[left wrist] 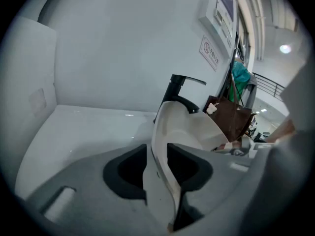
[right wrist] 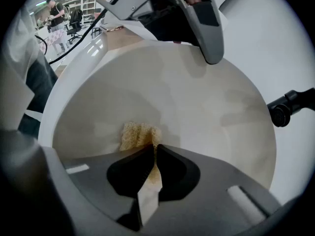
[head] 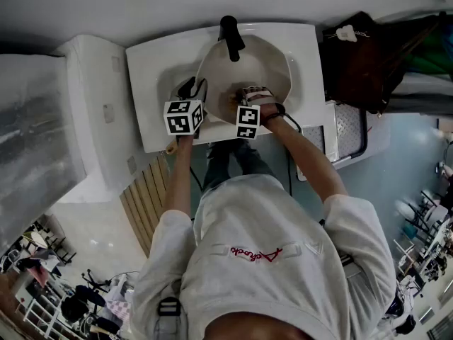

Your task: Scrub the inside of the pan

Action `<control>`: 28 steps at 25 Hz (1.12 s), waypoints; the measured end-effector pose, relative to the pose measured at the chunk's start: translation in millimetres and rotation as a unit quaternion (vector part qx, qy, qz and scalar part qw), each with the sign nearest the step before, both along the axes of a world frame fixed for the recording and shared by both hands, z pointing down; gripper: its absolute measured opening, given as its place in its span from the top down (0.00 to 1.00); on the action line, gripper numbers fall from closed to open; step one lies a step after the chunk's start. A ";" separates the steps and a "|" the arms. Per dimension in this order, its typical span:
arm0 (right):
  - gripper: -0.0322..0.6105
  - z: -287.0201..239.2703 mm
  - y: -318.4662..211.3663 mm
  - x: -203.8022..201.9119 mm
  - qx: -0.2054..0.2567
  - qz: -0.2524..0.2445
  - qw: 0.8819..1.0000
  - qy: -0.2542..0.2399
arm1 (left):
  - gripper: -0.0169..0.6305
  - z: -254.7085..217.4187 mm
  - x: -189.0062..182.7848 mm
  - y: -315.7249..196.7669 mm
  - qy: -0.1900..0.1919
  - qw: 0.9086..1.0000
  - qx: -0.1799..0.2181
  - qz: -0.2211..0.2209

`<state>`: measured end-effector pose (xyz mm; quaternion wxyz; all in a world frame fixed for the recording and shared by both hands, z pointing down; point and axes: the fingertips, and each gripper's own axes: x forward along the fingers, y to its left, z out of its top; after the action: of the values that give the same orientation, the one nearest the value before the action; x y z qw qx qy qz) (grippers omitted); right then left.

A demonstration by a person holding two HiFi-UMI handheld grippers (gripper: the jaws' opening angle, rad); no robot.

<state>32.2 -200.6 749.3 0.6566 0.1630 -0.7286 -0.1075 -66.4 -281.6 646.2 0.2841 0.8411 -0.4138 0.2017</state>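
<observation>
A white pan (head: 265,62) stands in a white basin (head: 152,69); its inside is stained light brown (right wrist: 206,102). My right gripper (right wrist: 153,154) is inside the pan, pointing steeply down, shut on a yellowish scrubbing pad (right wrist: 139,135) that rests on the pan's floor. In the head view it (head: 244,99) sits over the pan's near side. My left gripper (left wrist: 156,166) is at the pan's left rim (left wrist: 160,146), which stands between its wide-apart jaws. The left gripper (head: 190,91) also reaches in at the top of the right gripper view (right wrist: 206,28).
A black tap (head: 231,37) rises behind the pan and hangs over its far edge (left wrist: 179,90). A brown bag (head: 361,55) lies to the right of the basin, with a metal rack (head: 350,129) in front of it. A white wall backs the basin.
</observation>
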 end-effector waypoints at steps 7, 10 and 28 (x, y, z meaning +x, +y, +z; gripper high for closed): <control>0.91 -0.6 -1.0 0.2 0.001 0.004 1.000 -0.004 | 0.76 -14.7 -13.7 -2.0 0.001 1.000 0.018 -0.020; 0.90 -1.0 -0.4 0.3 0.003 0.003 1.000 -0.003 | 0.76 -16.6 -18.8 1.4 0.000 1.000 0.018 -0.023; 0.89 -4.5 0.7 3.1 0.017 0.004 1.000 -0.014 | 0.76 -41.9 -12.1 19.8 -0.013 0.999 0.039 -0.027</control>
<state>35.3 -200.0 744.8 0.6437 0.1783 -0.7353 -0.1150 -78.5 -261.7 604.3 0.2511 0.8375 -0.4473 0.1884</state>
